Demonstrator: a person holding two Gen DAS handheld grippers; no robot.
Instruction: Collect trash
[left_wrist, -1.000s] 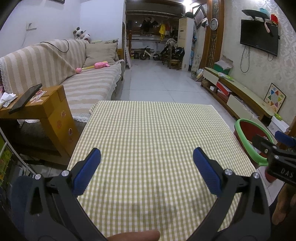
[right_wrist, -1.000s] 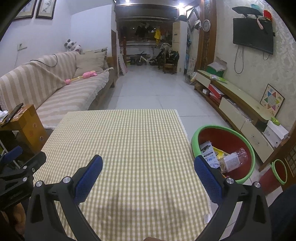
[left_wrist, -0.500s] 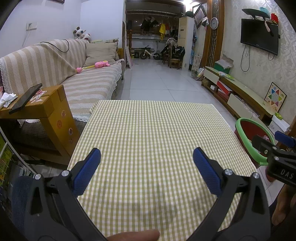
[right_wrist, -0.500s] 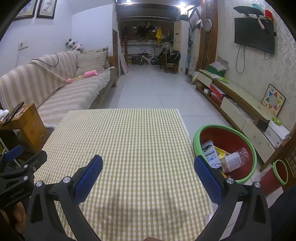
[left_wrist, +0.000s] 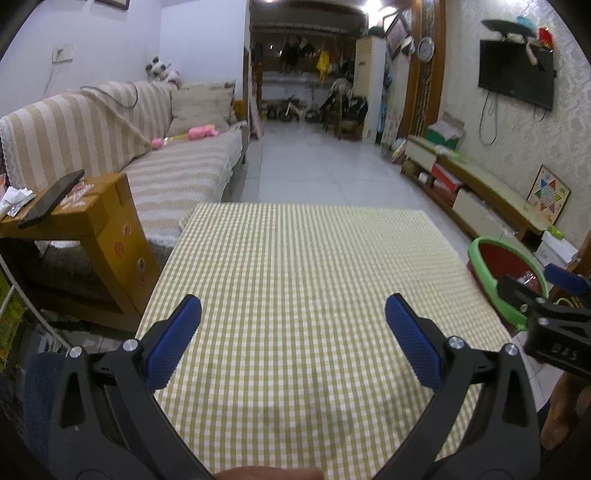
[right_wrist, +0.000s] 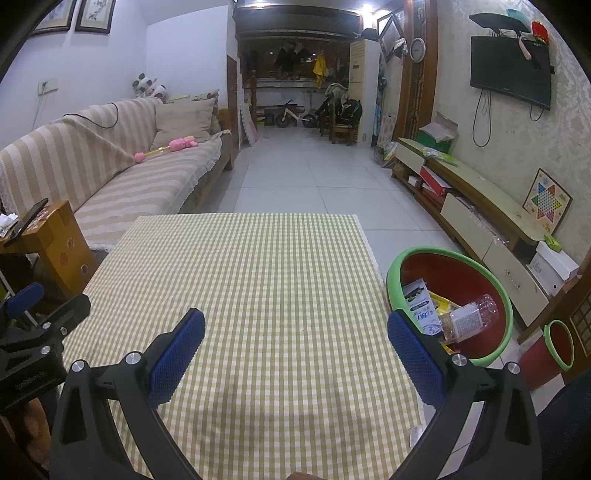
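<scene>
A table with a yellow checked cloth (left_wrist: 306, 280) (right_wrist: 266, 288) fills the middle of both views, and nothing lies on it. Over its near edge my left gripper (left_wrist: 293, 314) is open and holds nothing. My right gripper (right_wrist: 295, 328) is open too, with nothing between its blue pads. To the table's right on the floor sits a red basin with a green rim (right_wrist: 484, 354) (left_wrist: 495, 291). In it lie a white carton (right_wrist: 421, 310), a clear plastic bottle (right_wrist: 472, 319) and a yellow wrapper. The right gripper's body shows at the right edge of the left wrist view.
A striped sofa (left_wrist: 173, 173) runs along the left, with a wooden side table (left_wrist: 96, 229) holding a phone and crumpled paper. A low TV bench (right_wrist: 476, 206) lines the right wall. A small red bin with a green rim (right_wrist: 550, 347) stands beside the basin.
</scene>
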